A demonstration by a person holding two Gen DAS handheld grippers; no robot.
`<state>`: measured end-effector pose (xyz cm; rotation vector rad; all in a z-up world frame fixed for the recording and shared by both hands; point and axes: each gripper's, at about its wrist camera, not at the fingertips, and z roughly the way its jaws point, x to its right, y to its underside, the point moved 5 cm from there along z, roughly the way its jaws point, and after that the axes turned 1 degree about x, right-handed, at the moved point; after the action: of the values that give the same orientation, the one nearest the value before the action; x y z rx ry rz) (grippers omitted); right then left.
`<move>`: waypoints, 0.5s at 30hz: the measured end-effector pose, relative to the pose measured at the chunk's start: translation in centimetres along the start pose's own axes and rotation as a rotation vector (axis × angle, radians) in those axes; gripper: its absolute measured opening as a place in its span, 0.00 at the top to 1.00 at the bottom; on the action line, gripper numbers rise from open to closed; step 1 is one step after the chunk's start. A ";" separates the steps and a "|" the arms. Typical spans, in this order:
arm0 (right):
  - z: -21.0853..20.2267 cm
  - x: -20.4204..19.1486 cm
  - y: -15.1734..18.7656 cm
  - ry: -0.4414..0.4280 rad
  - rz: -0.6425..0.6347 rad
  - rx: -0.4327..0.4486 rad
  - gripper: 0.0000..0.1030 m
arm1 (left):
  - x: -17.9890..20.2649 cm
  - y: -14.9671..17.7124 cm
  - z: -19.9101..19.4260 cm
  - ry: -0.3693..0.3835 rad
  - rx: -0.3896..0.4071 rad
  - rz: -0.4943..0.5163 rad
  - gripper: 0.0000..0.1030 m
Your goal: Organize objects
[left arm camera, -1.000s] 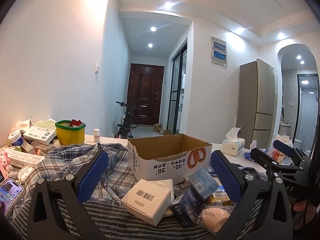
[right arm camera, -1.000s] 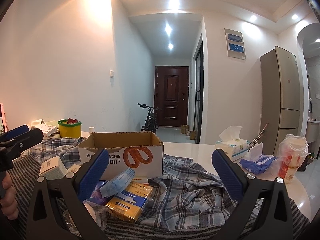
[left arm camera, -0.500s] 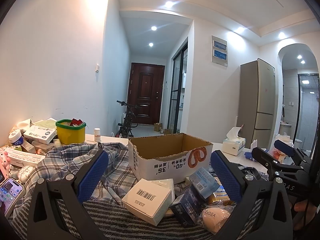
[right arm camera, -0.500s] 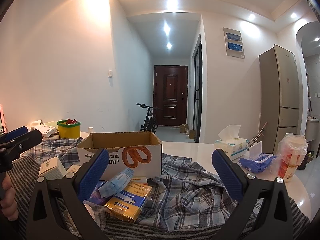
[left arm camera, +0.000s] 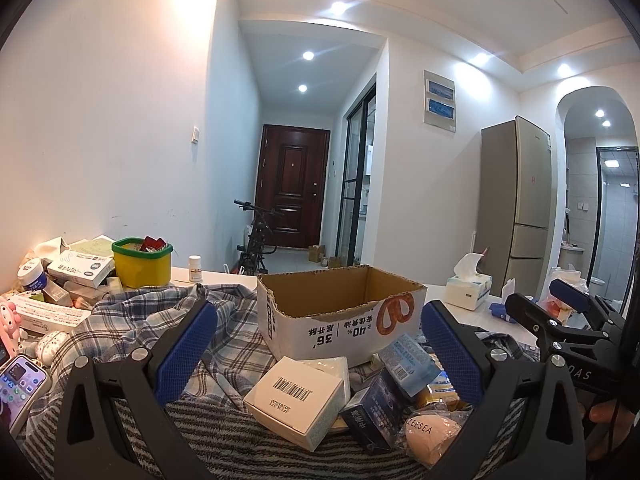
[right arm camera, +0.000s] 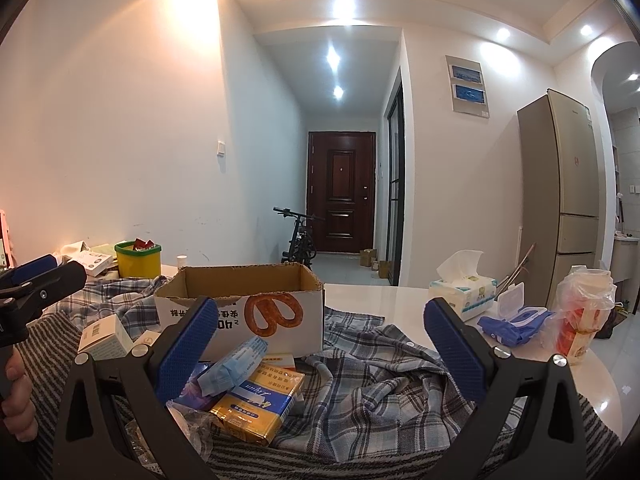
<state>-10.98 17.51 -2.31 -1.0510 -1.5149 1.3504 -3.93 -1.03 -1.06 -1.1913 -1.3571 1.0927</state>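
The loose goods lie heaped on a plaid cloth (right arm camera: 376,364) just in front of an open cardboard box (left arm camera: 340,312), which looks empty as far as its inside shows. In the left wrist view a white carton with a barcode (left arm camera: 294,398) sits at 6 o'clock from the box, a dark blue carton (left arm camera: 370,410) and a light blue packet (left arm camera: 408,362) at 5 o'clock. These should be light, stiff and easy to pinch across their 2 flat sides; the bagged beige sponge (left arm camera: 430,434) is probably soft and its wrap slippery, so it wants a gentler squeeze at the middle. The yellow carton (right arm camera: 256,406) lies flat and may need taking by its short edges. The left gripper (left arm camera: 316,344) hovers level above the heap, jaws spread wide and holding nothing. The right gripper (right arm camera: 316,344) is level too, jaws apart and empty, aimed at the box's front, with a hand (right arm camera: 16,408) on the other tool's handle at 9 o'clock.
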 end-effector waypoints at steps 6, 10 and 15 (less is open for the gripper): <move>0.0 0.0 0.0 -0.001 0.001 -0.003 0.00 | -0.1 0.0 0.3 0.008 -0.013 -0.006 0.00; 0.0 0.7 -0.2 -0.007 0.034 -0.001 0.00 | -0.5 0.2 1.7 0.045 -0.091 -0.040 0.00; -0.3 0.4 -0.8 0.012 0.015 -0.018 0.00 | 0.0 -0.8 -0.1 0.016 -0.064 -0.008 0.00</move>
<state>-10.89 17.97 -1.51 -1.0819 -1.5161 1.3408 -3.96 -1.15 -0.22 -1.2377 -1.3928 1.0389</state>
